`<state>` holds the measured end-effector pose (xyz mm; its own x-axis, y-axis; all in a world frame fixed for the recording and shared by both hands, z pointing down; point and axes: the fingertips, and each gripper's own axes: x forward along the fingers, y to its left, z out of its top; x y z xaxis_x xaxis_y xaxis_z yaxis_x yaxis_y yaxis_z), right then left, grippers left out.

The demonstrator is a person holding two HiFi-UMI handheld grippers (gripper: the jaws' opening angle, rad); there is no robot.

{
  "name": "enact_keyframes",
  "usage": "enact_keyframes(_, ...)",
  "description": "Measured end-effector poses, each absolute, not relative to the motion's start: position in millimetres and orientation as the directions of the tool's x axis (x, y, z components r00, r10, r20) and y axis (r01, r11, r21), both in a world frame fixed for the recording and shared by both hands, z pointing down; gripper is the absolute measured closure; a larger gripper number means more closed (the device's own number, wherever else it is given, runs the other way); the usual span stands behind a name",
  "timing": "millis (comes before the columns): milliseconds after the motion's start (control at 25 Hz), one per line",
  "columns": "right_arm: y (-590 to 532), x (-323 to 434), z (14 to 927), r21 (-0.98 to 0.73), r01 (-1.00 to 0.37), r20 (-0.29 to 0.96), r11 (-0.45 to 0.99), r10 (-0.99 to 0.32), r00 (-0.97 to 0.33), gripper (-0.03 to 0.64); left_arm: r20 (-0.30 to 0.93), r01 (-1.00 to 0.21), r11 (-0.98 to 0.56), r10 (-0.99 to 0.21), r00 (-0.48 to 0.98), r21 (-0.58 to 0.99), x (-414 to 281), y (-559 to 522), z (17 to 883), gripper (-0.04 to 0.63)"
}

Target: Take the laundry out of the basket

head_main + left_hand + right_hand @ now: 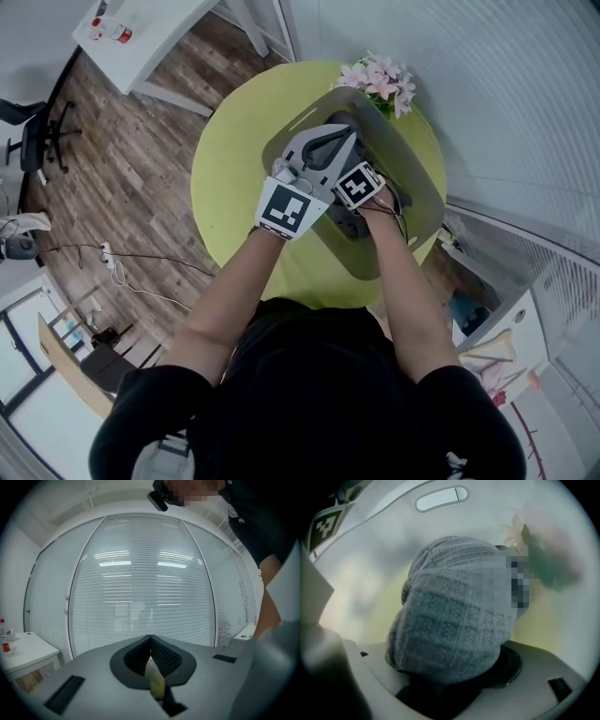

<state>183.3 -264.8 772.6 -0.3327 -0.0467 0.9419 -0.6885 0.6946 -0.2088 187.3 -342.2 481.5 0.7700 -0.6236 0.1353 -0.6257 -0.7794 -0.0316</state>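
A light grey plastic laundry basket stands on the round yellow-green table, with a bunch of pink flowers just beyond its far rim. Both tools are over the basket. The right hand-held gripper points steeply down into it; its jaws stand wide with a grey rib-knit garment bunched between them, and they appear to press on the bundle, though the knit covers the pads. The garment is inside the basket, in front of the wall with the oval handle slot. The left hand-held gripper points nearly level toward the window blinds, its jaws together on nothing. The knit looks soft, light and thick. It should squash and drape rather than slip, and its ribbing gives the pads purchase. A loose bundle like this may unroll and trail on the rim as it comes up, so a deep bite into the gathered middle seems safer than a pinch on an edge.
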Motion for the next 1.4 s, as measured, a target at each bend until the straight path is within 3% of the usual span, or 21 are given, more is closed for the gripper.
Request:
enact_keyframes(960, -241.0, 196.7, 610.0, -0.074, -0.615, 0.918, 0.785, -0.187, -0.349, 0.227, 0.107, -0.728, -0.674, -0.739, 0.665, -0.125, 126.5, -270.1, 419.7, 0.586)
enact_keyframes(1400, -213.8, 177.6, 526.9, -0.046, -0.508, 0.902, 0.86, -0.182, -0.391, 0.227, 0.078, -0.807, -0.57, -0.821, 0.565, -0.152, 105.0, -217.3, 379.8, 0.586)
